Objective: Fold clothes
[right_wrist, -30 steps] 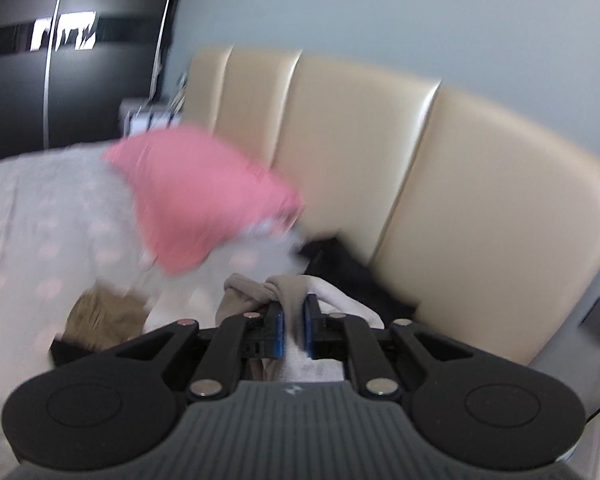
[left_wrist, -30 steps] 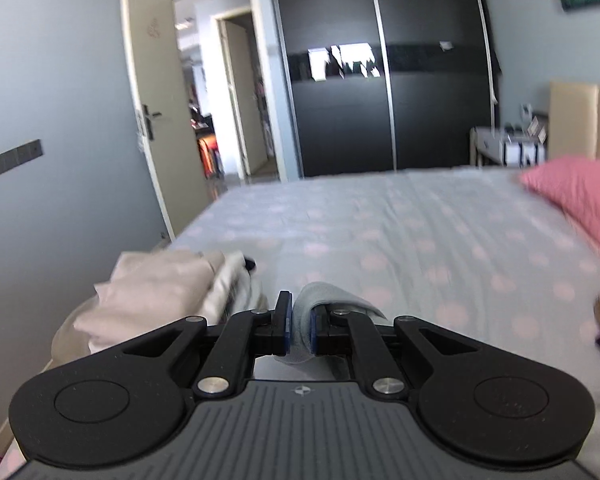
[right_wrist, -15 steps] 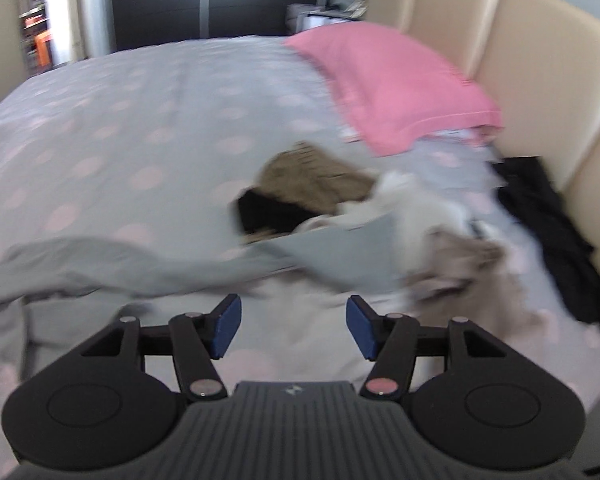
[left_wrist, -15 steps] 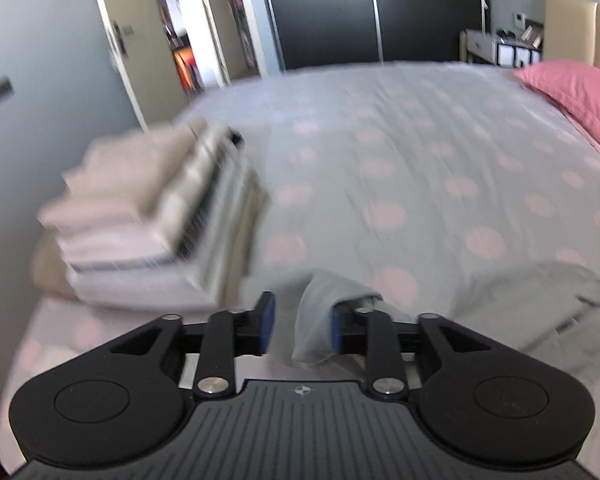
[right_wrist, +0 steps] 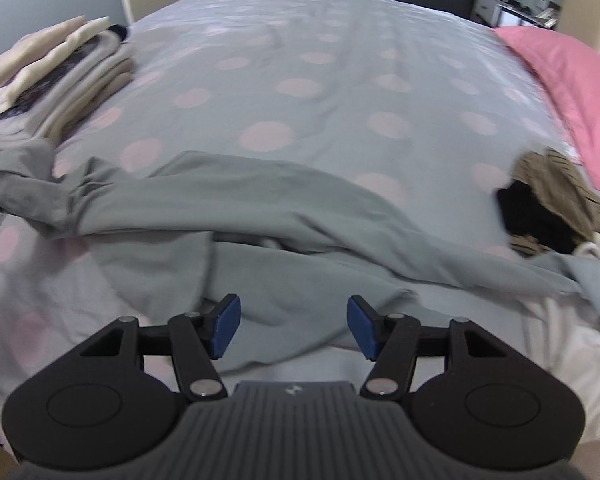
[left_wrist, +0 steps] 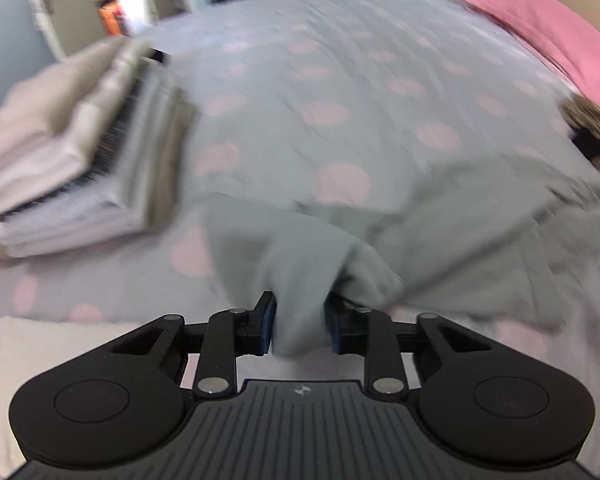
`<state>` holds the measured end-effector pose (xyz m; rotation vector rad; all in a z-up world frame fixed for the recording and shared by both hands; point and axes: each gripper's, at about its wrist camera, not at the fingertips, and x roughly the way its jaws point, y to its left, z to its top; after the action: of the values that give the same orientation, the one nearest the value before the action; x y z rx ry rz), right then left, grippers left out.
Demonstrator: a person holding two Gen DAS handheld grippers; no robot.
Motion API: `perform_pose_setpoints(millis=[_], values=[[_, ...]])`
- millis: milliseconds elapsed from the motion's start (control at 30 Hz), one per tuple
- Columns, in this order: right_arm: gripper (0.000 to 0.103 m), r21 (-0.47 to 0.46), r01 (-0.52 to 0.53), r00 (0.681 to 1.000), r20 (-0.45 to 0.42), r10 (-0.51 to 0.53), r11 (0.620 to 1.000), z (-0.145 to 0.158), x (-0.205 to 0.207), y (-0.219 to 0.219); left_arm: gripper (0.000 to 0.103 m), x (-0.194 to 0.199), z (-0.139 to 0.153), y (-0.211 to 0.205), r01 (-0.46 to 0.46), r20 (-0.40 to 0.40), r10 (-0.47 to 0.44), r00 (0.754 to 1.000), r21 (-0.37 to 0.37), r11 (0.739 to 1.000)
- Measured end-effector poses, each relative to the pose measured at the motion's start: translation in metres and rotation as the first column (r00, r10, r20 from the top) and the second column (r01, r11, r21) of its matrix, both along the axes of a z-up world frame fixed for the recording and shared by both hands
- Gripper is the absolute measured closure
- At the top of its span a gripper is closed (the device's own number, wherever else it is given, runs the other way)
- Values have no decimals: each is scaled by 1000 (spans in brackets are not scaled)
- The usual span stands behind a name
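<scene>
A grey garment [left_wrist: 460, 216] lies crumpled across the near part of the bed, stretched left to right in the right wrist view [right_wrist: 260, 200]. My left gripper [left_wrist: 300, 324] is open, and a bunched corner of the garment stands in the gap between its blue pads. The right gripper [right_wrist: 292, 328] is open wide, low over the garment's near edge, holding nothing. A stack of folded clothes [left_wrist: 72, 152] sits on the bed to the left, also visible from the right wrist [right_wrist: 52, 72].
The bed has a grey cover with pink dots [right_wrist: 320, 60]. A pink pillow [right_wrist: 564, 92] lies at the far right. Brown and black unfolded clothes [right_wrist: 548, 200] sit right of the garment, with white cloth [right_wrist: 560, 340] near them. A pale cloth [left_wrist: 40, 352] lies at near left.
Both grippers have dropped from held-up to low over the bed and opened. The grey garment now lies spread on the cover; the right gripper has let go and swung left.
</scene>
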<state>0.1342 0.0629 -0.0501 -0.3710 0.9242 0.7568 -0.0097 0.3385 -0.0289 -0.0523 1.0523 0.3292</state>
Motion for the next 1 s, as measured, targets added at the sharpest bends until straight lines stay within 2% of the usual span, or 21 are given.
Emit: perform_pose_setpoints(millis=[167,333,500,567,633,733,900,967,1000], values=[[41,28,-68,997,-21,68,997,6,-35,20,95,-11,-16,-23,74,-50,-76,996,-37,997],[41,134,-38,993,-108,53,990,17,-65,16,97,-26,-27,-43,126,-71,-135,988,-128,984],[42,191,8,985,-173,25,982,16,-88,8,97,-47,-41,-71,176,-76,-200,977,-246,953],[47,210,26,976,-216,20,977,10,-97,5,97,-55,-44,-87,207,-66,-236,970,-290,934],[52,230,49,953,-302,23,972,-1,-103,5,97,-63,-44,-102,239,-52,-270,961,-324,915],[52,250,90,909,-416,23,964,-15,-111,6,97,-72,-46,-118,281,-36,-313,949,-355,892],[53,242,145,859,-513,-1,959,-36,-115,5,97,-85,-51,-142,346,-10,-382,924,-399,849],[60,255,170,822,-570,6,952,-43,-115,2,97,-86,-50,-146,363,-3,-398,917,-400,841],[67,266,181,808,-589,11,947,-45,-115,1,97,-85,-50,-146,367,-4,-401,916,-394,842]])
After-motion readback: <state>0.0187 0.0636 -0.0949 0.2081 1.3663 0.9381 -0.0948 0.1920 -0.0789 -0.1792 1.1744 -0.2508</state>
